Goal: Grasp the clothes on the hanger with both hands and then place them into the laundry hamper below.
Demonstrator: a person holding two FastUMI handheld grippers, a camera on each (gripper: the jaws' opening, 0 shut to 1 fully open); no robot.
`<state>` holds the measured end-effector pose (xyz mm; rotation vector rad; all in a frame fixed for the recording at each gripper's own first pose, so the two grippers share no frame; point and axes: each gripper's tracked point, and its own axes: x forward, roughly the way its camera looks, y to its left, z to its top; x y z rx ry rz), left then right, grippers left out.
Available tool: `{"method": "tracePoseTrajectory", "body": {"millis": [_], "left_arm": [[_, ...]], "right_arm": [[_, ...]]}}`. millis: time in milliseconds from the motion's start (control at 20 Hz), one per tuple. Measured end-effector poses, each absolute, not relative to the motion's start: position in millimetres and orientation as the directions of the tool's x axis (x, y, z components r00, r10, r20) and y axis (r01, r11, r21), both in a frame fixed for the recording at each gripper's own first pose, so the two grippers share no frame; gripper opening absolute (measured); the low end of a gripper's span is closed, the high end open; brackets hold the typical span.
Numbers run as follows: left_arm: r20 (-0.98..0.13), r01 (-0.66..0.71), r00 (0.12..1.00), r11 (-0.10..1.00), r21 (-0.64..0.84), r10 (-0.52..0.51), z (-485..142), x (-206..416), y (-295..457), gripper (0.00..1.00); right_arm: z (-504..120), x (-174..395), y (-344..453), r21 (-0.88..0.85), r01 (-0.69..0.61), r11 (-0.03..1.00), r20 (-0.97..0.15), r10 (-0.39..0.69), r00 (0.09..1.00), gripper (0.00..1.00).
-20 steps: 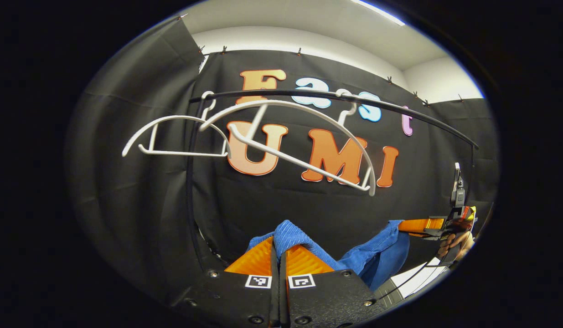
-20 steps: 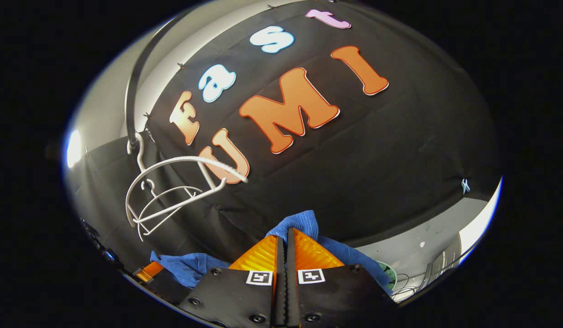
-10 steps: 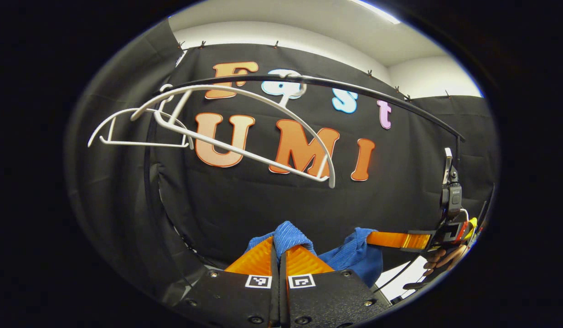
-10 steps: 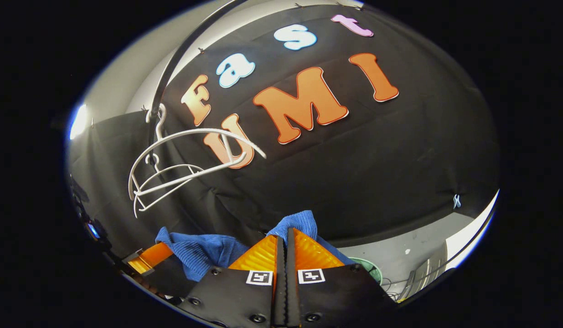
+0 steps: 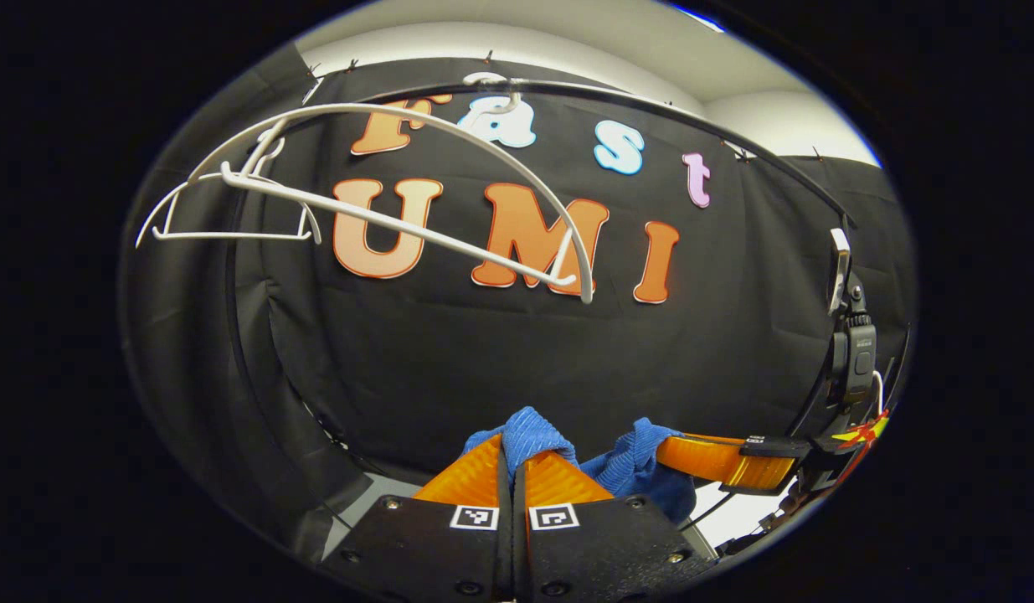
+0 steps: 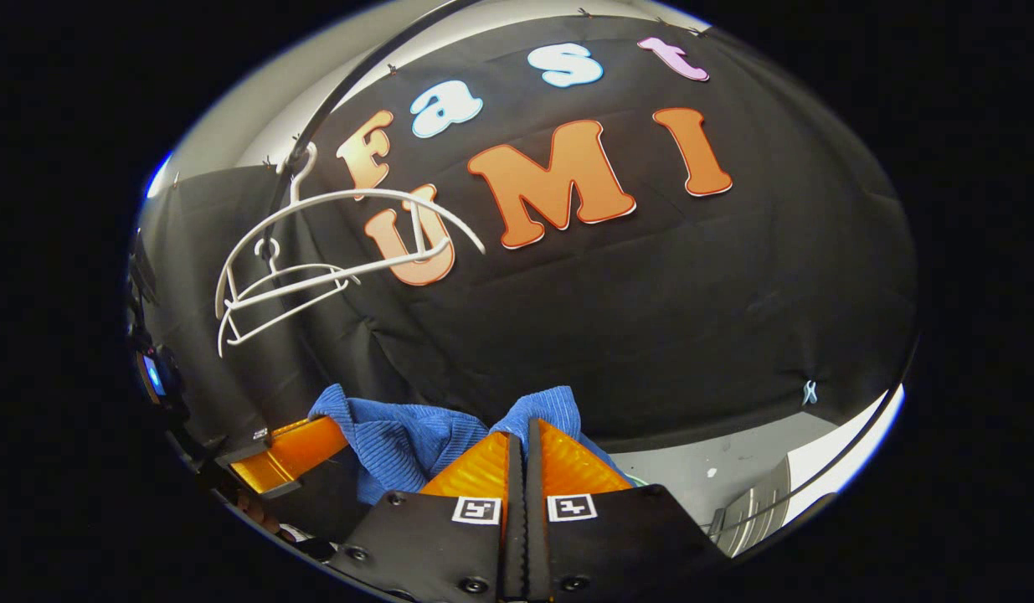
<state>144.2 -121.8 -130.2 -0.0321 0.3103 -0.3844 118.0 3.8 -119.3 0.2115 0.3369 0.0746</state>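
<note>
At 6 o'clock in both views, left gripper (image 5: 512, 448) and right gripper (image 6: 525, 435) each clamp the blue garment (image 6: 399, 435). White hangers (image 5: 383, 193) at 11 o'clock hang bare, so removal looks done. Hamper drop remains.

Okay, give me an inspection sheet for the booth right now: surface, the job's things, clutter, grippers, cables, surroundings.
Surface: pale floor low in the right gripper view; hamper not made out.
Job's things: blue garment off the hangers, bunched between both grippers. Two white hangers bare on the black rail.
Clutter: nothing seen.
Grippers: left gripper shut on the garment; right gripper shut on the garment, also seen at the right of the left gripper view.
Cables: thin black cable below the right gripper.
Surroundings: black cloth wall, white ceiling.
</note>
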Motion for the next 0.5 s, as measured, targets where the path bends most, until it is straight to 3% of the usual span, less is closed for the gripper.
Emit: {"method": "tracePoseTrajectory", "body": {"millis": [500], "left_arm": [[-0.468,0.365,0.804,0.926,-0.100,-0.368,-230,164,-124,0.02]], "right_arm": [[-201,134,-25,0.171,0.055,0.984,-0.464,0.031,0.885,0.07]]}}
